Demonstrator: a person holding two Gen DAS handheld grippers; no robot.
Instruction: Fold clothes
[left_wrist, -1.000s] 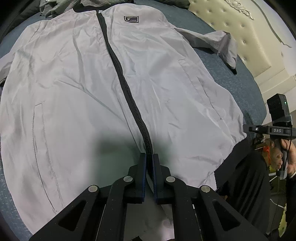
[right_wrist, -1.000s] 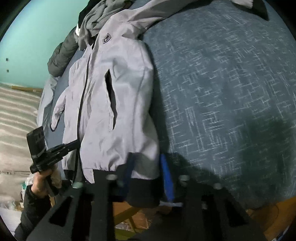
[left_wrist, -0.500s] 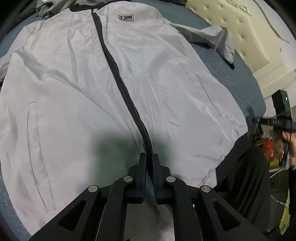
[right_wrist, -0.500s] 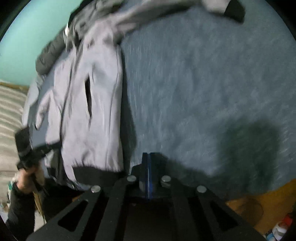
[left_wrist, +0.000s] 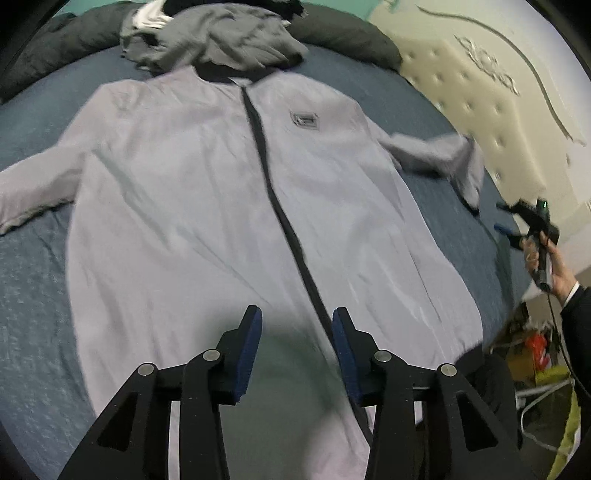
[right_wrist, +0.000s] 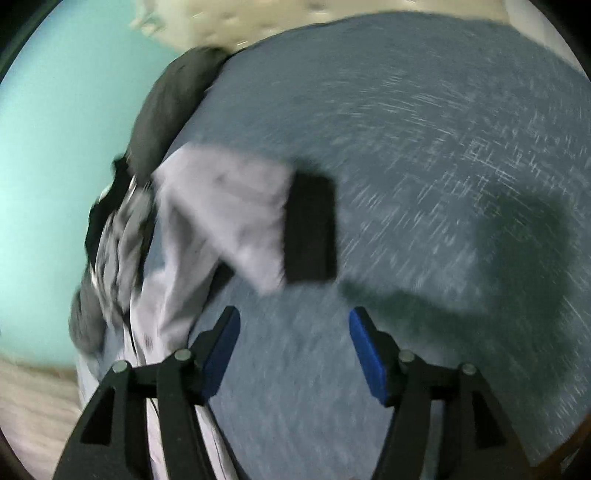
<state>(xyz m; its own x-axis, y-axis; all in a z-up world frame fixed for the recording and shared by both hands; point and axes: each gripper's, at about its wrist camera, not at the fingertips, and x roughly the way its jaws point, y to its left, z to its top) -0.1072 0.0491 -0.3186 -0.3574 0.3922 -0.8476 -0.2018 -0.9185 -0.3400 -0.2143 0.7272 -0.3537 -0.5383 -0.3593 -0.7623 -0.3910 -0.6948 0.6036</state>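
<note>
A light grey zip jacket (left_wrist: 207, 206) lies front up and spread flat on the blue bed (left_wrist: 33, 302), with a black zipper (left_wrist: 284, 225) down its middle. My left gripper (left_wrist: 295, 321) is open above the lower zipper, nothing between its fingers. In the left wrist view my right gripper (left_wrist: 513, 225) is at the far right beyond the jacket's right sleeve (left_wrist: 443, 155), held by a hand. In the right wrist view, my right gripper (right_wrist: 293, 325) is open over bare blue bedding, and the sleeve with its black cuff (right_wrist: 310, 229) lies just ahead of it.
A heap of dark grey clothes (left_wrist: 221, 40) and a dark quilt (left_wrist: 343, 44) lie past the jacket's collar. A cream tufted headboard (left_wrist: 480, 92) rises at the right. Clutter and cables (left_wrist: 535, 350) sit off the bed's right edge. A teal wall (right_wrist: 66, 110) stands behind.
Both grippers have opened: the left let go of the jacket's bottom hem at the zipper and pulled back and up. The right swung from the hem corner toward the right sleeve cuff.
</note>
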